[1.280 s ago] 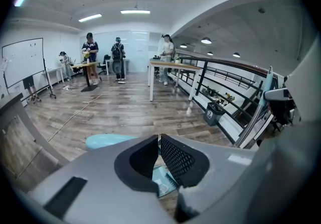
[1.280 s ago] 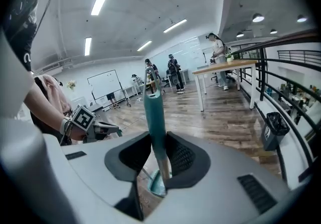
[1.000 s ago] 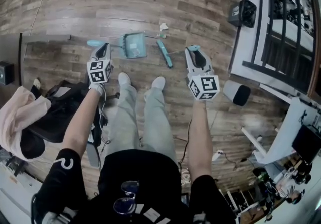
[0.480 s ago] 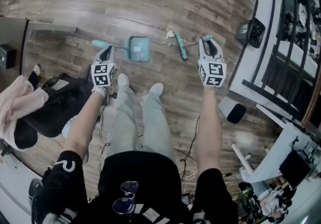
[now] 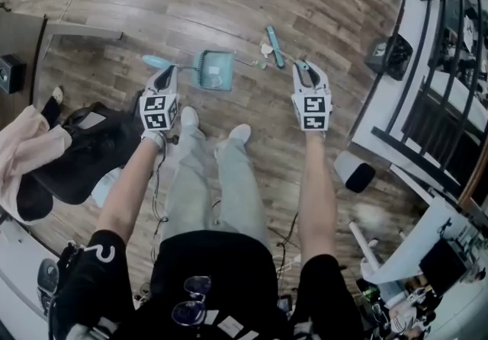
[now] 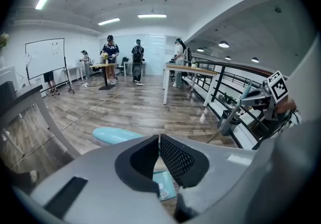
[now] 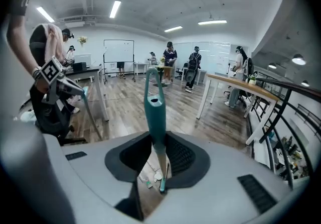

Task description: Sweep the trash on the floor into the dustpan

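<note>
Head view: sweeping step in hand — right gripper [image 5: 303, 73] clamps the teal broom [image 5: 274, 46], its head beside the trash [image 5: 264, 49]; left gripper [image 5: 163, 78] pinches the dustpan [image 5: 214, 70] by its handle. Next, likely — drag the bristles panward.

An open-plan office or lab space.
Ahead of the left gripper [image 6: 159, 140] stood a whiteboard [image 6: 45, 58], long tables [image 6: 190, 69], people [image 6: 110, 52], a wood-plank floor [image 6: 125, 110]; a railing [image 6: 239, 68] to its right.

Black short-sleeved shirt [image 5: 213, 270], grey trousers [image 5: 217, 178], white shoes [image 5: 188, 118]; grey left gripper [image 5: 162, 71] and right gripper [image 5: 303, 68] carry marker cubes [image 5: 155, 111] (black-and-white squares).
</note>
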`<action>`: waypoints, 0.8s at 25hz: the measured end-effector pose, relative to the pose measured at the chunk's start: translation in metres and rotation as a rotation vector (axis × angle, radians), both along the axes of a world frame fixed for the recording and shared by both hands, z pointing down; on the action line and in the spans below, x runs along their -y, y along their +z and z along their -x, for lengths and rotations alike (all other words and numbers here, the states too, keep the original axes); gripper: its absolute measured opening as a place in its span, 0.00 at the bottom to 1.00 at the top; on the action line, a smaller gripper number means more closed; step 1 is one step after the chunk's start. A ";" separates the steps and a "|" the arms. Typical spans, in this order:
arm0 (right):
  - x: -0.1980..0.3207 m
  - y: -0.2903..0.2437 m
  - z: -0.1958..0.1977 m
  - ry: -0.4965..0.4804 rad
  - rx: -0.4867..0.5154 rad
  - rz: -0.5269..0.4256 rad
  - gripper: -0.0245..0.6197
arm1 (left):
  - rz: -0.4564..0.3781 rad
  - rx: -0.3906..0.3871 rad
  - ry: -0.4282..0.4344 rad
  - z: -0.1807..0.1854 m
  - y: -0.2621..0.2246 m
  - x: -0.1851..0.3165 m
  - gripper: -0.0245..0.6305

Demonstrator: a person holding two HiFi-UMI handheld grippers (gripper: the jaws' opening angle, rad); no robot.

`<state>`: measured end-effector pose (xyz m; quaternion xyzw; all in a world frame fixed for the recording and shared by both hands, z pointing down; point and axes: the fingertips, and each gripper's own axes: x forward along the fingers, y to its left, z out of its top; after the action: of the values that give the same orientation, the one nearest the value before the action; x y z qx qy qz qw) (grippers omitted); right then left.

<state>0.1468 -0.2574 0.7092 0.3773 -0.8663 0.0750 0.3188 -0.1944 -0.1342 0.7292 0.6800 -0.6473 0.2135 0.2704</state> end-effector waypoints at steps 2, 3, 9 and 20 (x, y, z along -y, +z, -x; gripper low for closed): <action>-0.018 0.009 0.010 -0.022 0.008 0.019 0.16 | -0.011 -0.009 0.002 0.001 -0.001 0.000 0.05; -0.024 0.011 0.014 -0.023 0.017 0.027 0.16 | -0.019 -0.013 0.004 0.002 -0.001 0.001 0.05; -0.056 0.018 0.035 -0.025 0.046 0.060 0.17 | -0.050 -0.025 0.021 0.002 -0.001 0.004 0.05; -0.118 0.022 0.066 -0.091 0.009 0.117 0.18 | -0.068 -0.057 0.080 0.003 -0.002 0.005 0.05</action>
<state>0.0812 -0.1397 0.7315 0.3180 -0.8780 0.1126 0.3395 -0.1974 -0.1397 0.7270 0.7200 -0.6183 0.1827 0.2568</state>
